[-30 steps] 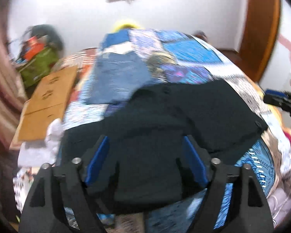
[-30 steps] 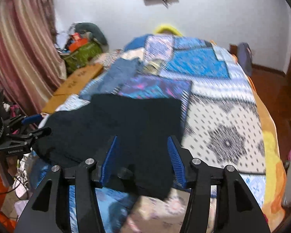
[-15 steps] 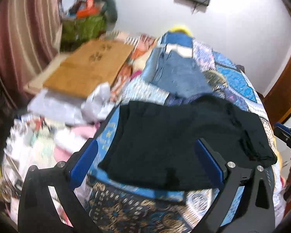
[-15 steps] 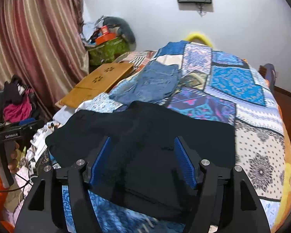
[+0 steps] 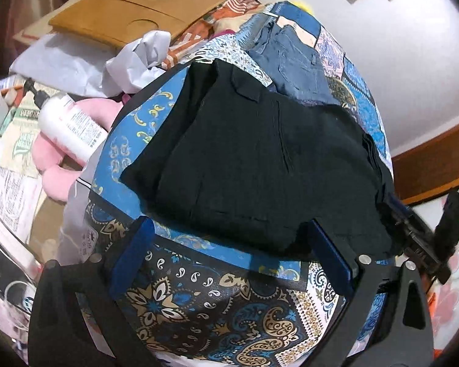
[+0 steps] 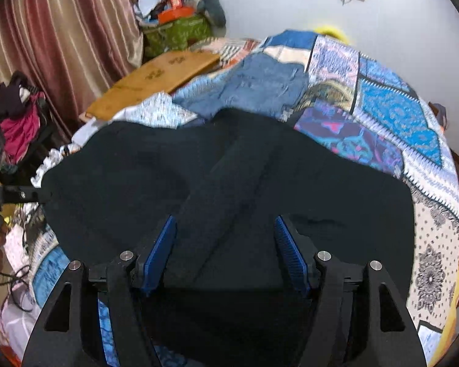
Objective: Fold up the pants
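Now, nearest to the left wrist camera, the left gripper (image 5: 229,263) stands very wide and holds nothing — its blue pads (image 5: 131,257) hang over the patterned bedspread (image 5: 211,299), just short of the near edge of the black pants (image 5: 254,159). I think it is kept so wide to be ready to take a thick folded edge.

The right gripper (image 6: 226,253) is about half open, and the pants (image 6: 229,183) lie under and between its fingers; the pads do not seem to press the cloth. It points down at the near part of the pants, probably to pick up that edge for the next fold.

The pants are spread flat on the bed, already doubled, near its front edge — a good flat place for folding. Beyond the pants lie folded blue jeans (image 5: 290,61), maybe finished work put aside. To the left of the pants a wooden board (image 5: 137,12) rests among clutter.
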